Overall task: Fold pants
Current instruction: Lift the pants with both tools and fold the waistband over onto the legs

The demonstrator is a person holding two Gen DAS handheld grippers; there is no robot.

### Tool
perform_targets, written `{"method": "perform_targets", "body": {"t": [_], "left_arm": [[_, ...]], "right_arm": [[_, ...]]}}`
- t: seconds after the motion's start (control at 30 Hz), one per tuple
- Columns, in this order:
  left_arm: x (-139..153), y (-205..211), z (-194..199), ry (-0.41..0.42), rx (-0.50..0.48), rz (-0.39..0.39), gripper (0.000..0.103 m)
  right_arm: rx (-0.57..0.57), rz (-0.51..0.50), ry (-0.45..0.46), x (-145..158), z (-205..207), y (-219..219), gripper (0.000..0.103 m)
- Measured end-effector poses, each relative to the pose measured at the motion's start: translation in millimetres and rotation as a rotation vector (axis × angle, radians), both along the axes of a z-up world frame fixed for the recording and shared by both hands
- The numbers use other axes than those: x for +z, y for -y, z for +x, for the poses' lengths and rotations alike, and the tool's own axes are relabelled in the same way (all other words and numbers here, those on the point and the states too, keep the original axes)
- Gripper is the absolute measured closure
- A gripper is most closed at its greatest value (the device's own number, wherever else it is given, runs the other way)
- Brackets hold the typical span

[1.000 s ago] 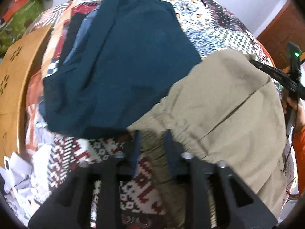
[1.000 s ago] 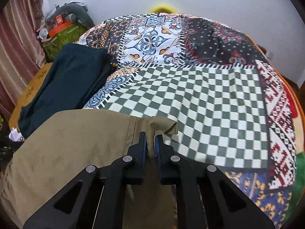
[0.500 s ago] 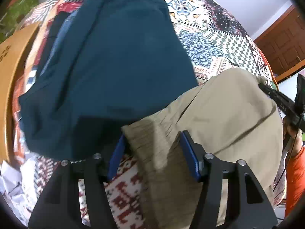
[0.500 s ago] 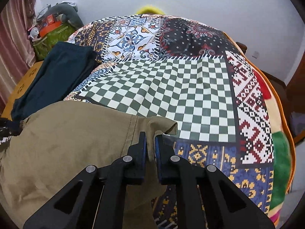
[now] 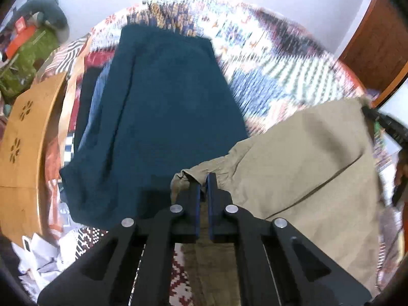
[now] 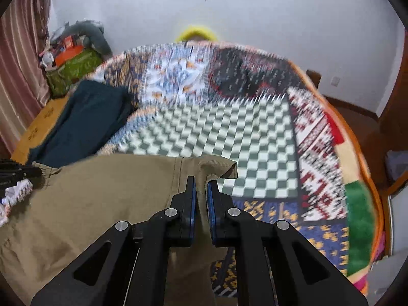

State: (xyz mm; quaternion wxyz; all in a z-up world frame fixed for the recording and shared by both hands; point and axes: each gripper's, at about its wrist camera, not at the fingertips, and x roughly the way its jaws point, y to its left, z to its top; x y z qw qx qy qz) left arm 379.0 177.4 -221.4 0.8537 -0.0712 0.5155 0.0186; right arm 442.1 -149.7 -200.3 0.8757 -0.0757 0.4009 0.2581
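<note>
The khaki pants (image 5: 306, 168) hang lifted above the patchwork bedspread (image 5: 275, 58), stretched between my two grippers. My left gripper (image 5: 202, 178) is shut on the gathered waistband corner at the pants' left end. My right gripper (image 6: 201, 182) is shut on the other top corner of the khaki pants (image 6: 102, 199), whose tip folds over to the right. The right gripper also shows at the far right of the left wrist view (image 5: 382, 122). The pants' lower part hangs out of sight below both cameras.
A folded dark teal garment (image 5: 158, 127) lies on the bed's left side, also seen in the right wrist view (image 6: 84, 117). A wooden board (image 5: 25, 137) borders the bed on the left. Crumpled white paper (image 5: 43, 257) lies near it. A green bag (image 6: 74, 71) stands by the wall.
My left gripper went from open around the waistband to shut on it. Both grippers have risen with the pants, and the view now moves fast over the bed.
</note>
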Motion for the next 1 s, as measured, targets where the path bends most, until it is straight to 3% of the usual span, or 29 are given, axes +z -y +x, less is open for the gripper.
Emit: {"method": "perform_targets", "body": {"t": [0.3, 0.47, 0.77, 1.0], "left_arm": [[93.4, 9.7, -30.6, 0.190, -0.010, 0.029, 0.100], [123.1, 21.7, -53.8, 0.244, -0.047, 0.049, 0.100], [130.3, 50.9, -128.9, 0.304, -0.124, 0.099, 0.100], [121.0, 56.4, -186.1, 0.301, -0.138, 0.033, 0.100]], "right_arm": [[-0.046, 0.098, 0.146, 88.1, -29.2, 22.3, 0.096], [-0.050, 0.145, 0.189, 125.0, -59.1, 37.4, 0.096], [-0.045, 0.168, 0.180, 125.1, -130.0, 65.6, 0.095], [-0.062, 0.181, 0.143, 104.9, -188.9, 84.0, 0.095]]}}
